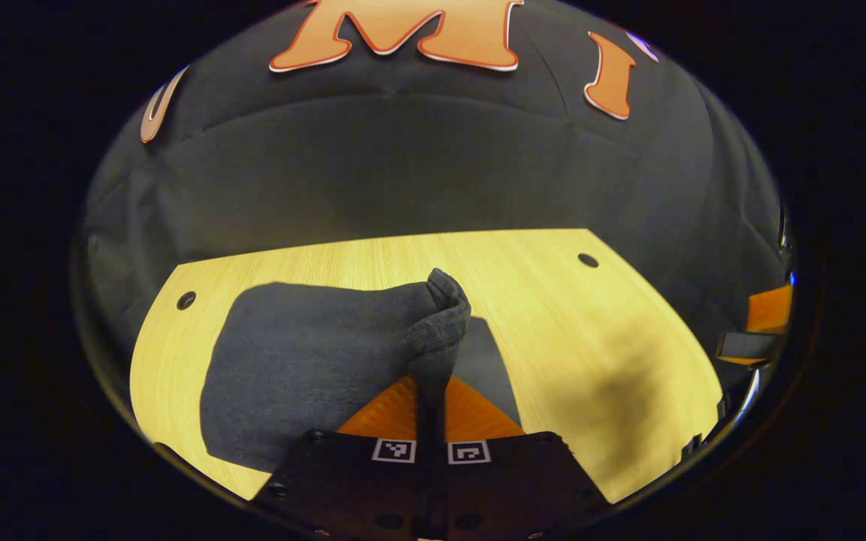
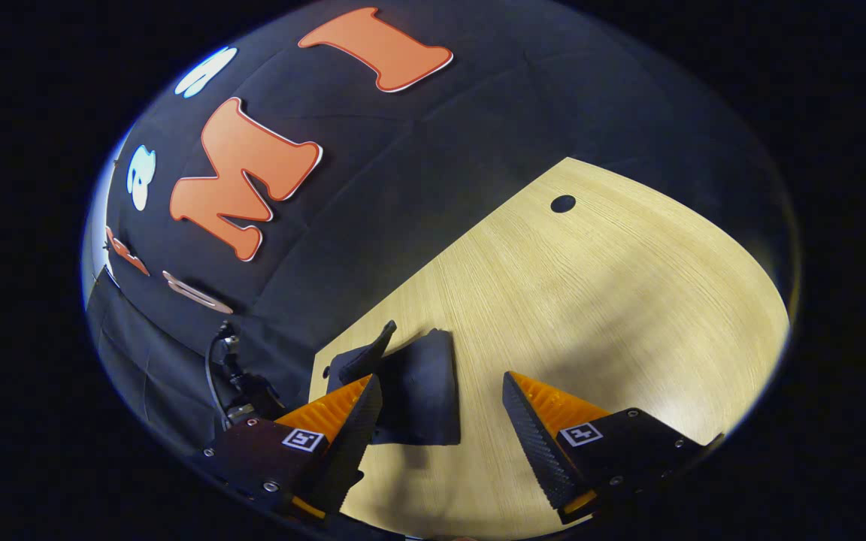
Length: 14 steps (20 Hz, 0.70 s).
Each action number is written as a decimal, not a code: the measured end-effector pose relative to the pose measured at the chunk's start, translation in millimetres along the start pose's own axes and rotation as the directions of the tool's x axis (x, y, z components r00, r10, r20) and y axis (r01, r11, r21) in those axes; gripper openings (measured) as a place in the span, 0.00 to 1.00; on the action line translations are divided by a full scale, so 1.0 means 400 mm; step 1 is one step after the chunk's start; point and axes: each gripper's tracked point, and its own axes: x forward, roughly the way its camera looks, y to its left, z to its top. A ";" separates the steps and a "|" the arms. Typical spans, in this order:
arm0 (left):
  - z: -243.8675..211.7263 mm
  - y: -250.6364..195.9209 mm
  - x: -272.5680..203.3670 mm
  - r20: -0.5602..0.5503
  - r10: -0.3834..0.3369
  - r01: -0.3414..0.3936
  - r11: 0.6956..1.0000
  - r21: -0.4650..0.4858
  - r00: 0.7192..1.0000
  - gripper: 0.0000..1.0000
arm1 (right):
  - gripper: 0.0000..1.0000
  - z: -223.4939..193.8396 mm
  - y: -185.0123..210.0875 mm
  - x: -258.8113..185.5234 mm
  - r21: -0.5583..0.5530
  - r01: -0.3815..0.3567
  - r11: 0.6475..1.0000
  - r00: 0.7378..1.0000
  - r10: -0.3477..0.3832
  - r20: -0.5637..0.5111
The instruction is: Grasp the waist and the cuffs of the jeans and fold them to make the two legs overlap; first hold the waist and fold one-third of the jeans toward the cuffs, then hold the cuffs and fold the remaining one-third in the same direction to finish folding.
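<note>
The dark grey jeans lie folded on the wooden table, left of centre in the left gripper view. My left gripper is shut on a bunched edge of the jeans, which stands up above the flat part. In the right gripper view the jeans form a small dark block near the table's left edge, with one flap raised. My right gripper is open above the table, its left finger beside the jeans and nothing between the pads.
The table has round holes near its corners. The other gripper's orange finger shows at the far right of the left gripper view. A cabled device hangs off the table's left edge in the right gripper view.
</note>
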 end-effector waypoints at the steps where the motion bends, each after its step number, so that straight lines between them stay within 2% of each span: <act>1: -0.014 -0.002 0.006 -0.014 0.021 -0.021 1.000 0.003 1.000 0.01 | 0.98 -0.005 -0.010 -0.003 -0.005 0.002 1.000 1.000 -0.002 -0.008; 2: -0.032 -0.004 0.009 -0.027 0.040 -0.040 0.999 0.007 0.999 0.01 | 0.98 -0.008 -0.014 -0.003 -0.012 0.004 1.000 1.000 -0.005 -0.018; 4: -0.069 -0.032 0.030 -0.046 0.001 -0.001 1.000 -0.007 0.999 0.05 | 0.98 -0.019 -0.025 -0.008 -0.036 0.005 0.999 0.999 -0.007 -0.039; 6: -0.119 -0.078 0.051 -0.101 -0.065 0.059 0.996 -0.060 0.993 0.51 | 0.98 -0.031 -0.027 -0.014 -0.065 0.000 0.998 0.998 -0.004 -0.061; 8: -0.127 -0.069 0.036 -0.099 -0.032 0.026 0.998 -0.062 0.995 0.96 | 0.98 -0.040 -0.028 -0.020 -0.095 -0.006 0.995 0.997 -0.002 -0.076; 9: -0.117 -0.076 0.022 -0.084 -0.030 0.024 0.997 -0.067 0.996 1.00 | 0.98 -0.044 -0.029 -0.026 -0.109 -0.010 0.994 0.997 0.001 -0.082; 11: -0.098 -0.089 -0.031 -0.053 -0.050 0.045 0.995 -0.091 0.997 0.99 | 0.98 -0.051 -0.026 -0.028 -0.127 -0.015 0.992 0.995 0.003 -0.095; 14: -0.047 -0.076 -0.128 0.016 -0.040 0.041 0.994 -0.099 0.999 0.99 | 0.98 -0.053 -0.002 -0.025 -0.160 -0.017 0.987 0.996 0.002 -0.094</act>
